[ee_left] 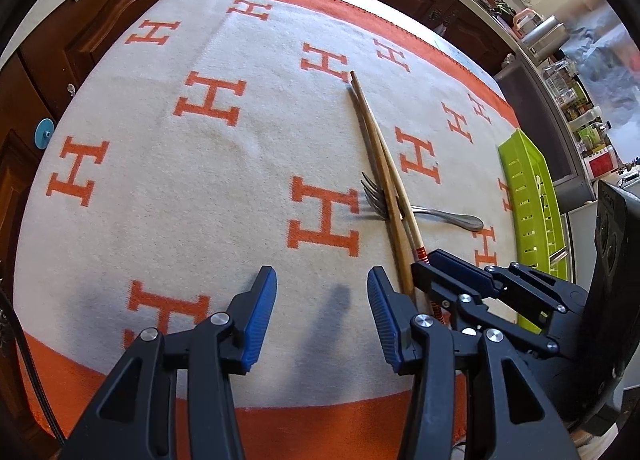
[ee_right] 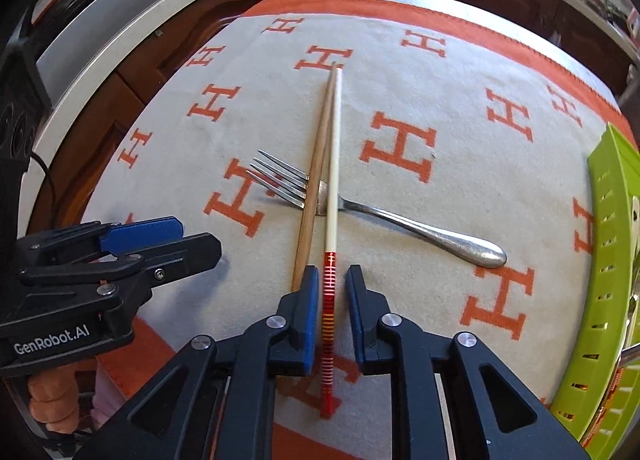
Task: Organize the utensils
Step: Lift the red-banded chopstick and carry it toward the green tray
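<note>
An orange-and-cream H-patterned cloth [ee_right: 400, 108] covers the worktop; a green tray [ee_right: 612, 260] sits at its right edge. Mid-cloth, two chopsticks [ee_right: 332, 164] cross a steel fork [ee_right: 400, 220]. The right gripper [ee_right: 332, 288] straddles the red-banded chopstick, parted; the left gripper [ee_left: 322, 300] hangs spread beside it.

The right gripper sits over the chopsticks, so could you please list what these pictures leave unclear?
- Right wrist view: whether the right gripper touches the red-banded chopstick between its fingers; small gaps show.
- Right wrist view: contents of the green tray, cut by the frame edge.
- Left wrist view: the plain chopstick's near end, behind the left gripper finger.
- Both views: the fork's neck, under the chopsticks.
</note>
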Demonstrator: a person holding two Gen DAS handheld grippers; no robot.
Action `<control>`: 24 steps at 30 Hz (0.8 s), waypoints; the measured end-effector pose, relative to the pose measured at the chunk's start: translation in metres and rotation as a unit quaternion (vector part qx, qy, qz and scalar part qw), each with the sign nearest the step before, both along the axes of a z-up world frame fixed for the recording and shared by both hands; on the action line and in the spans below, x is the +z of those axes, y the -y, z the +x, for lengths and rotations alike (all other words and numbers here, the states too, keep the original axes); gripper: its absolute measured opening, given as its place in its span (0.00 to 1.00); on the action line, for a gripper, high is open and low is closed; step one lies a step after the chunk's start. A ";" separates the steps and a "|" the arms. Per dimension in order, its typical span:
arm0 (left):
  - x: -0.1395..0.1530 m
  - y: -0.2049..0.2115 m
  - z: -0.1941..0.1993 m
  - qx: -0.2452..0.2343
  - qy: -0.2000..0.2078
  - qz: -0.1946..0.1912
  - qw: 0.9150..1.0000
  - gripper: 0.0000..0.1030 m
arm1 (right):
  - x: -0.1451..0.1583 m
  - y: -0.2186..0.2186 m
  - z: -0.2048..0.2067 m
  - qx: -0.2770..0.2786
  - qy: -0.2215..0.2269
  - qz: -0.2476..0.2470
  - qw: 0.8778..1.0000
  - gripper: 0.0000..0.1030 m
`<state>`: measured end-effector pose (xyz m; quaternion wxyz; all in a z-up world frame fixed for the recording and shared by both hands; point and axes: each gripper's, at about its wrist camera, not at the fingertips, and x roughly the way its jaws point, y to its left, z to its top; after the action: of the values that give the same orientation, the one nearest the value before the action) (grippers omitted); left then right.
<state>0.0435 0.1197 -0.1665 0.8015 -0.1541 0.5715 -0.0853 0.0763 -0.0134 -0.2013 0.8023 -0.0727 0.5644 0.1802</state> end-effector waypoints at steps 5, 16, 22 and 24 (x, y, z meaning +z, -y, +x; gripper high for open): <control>0.003 0.009 0.003 -0.004 0.002 -0.001 1.000 0.45 | 0.000 0.004 0.000 -0.004 0.006 -0.003 1.000 0.06; 0.004 0.042 0.016 -0.020 -0.007 0.013 1.000 0.45 | 0.023 0.056 -0.003 -0.070 0.002 0.100 0.993 0.05; 0.006 0.063 0.022 -0.023 -0.008 0.040 0.999 0.45 | 0.051 0.084 -0.012 -0.089 0.028 0.132 0.987 0.05; 0.005 0.070 0.024 -0.023 -0.010 0.055 0.998 0.45 | 0.060 0.094 -0.016 -0.096 0.037 0.142 0.985 0.05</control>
<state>0.0674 0.0500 -0.1616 0.8009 -0.0972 0.5865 -0.0710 0.0606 -0.1075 -0.1413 0.8383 0.0898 0.5075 0.1776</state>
